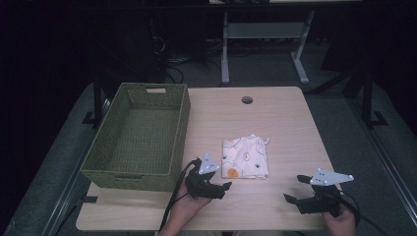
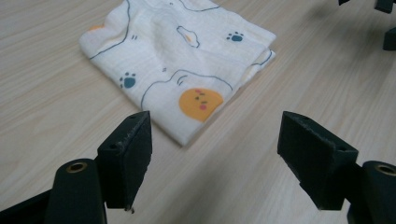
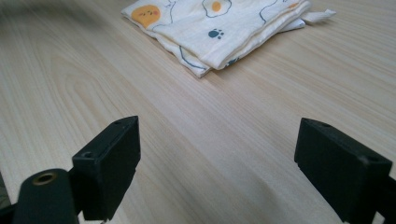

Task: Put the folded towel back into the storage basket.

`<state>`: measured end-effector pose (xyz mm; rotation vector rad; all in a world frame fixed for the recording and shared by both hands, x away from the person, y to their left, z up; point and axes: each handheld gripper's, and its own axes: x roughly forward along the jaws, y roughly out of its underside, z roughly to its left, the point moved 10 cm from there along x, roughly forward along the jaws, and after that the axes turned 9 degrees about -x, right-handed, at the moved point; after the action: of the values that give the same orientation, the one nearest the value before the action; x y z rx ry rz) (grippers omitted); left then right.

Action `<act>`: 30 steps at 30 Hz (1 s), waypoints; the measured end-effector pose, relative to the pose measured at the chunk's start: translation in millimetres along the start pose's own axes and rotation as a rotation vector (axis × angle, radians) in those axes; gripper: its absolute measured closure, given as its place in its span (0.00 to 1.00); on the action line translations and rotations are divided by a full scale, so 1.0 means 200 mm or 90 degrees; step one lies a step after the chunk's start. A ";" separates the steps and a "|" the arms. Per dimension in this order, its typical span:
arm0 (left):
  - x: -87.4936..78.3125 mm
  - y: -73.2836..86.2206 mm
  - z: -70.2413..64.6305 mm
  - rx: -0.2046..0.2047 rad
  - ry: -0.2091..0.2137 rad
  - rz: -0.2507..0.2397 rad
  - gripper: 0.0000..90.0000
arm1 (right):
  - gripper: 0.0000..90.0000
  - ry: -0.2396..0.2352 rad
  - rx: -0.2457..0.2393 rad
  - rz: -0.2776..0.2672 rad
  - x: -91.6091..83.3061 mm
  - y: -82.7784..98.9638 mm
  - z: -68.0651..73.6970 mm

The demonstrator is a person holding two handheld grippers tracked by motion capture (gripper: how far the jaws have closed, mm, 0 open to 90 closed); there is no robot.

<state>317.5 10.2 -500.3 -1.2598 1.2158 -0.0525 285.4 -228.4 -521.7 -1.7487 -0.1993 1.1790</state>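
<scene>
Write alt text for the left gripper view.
A folded white cloth printed with paw prints and an orange face lies flat on a pale wooden table. The left gripper has its two black jaws wide open just short of the cloth's near corner, touching nothing.

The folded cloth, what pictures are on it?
The folded cloth is cream with an orange round face, teal paw prints and fried eggs, clearest in the left gripper view.

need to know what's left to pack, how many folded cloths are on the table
1. The folded cloth lies flat near the middle of the table, right of the green basket, which looks empty. Both grippers are open, not touching it.
</scene>
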 end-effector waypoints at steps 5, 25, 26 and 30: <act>0.06 -0.04 0.01 -0.001 -0.008 0.012 0.30 | 0.16 -0.004 0.000 -0.003 0.00 -0.01 0.00; 0.28 -0.20 0.03 0.011 -0.024 0.070 0.31 | 0.16 -0.005 0.002 -0.006 0.00 -0.02 0.01; 0.31 -0.22 0.04 0.012 -0.028 0.072 0.31 | 0.16 -0.004 0.002 -0.006 0.00 -0.02 0.01; 0.33 -0.23 0.05 0.008 -0.027 0.080 0.31 | 0.16 -0.003 0.004 -0.006 0.00 -0.01 0.01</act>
<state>378.3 -42.1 -511.9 -1.1663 1.2531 0.0583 285.7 -225.6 -519.9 -1.7375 -0.2070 1.1760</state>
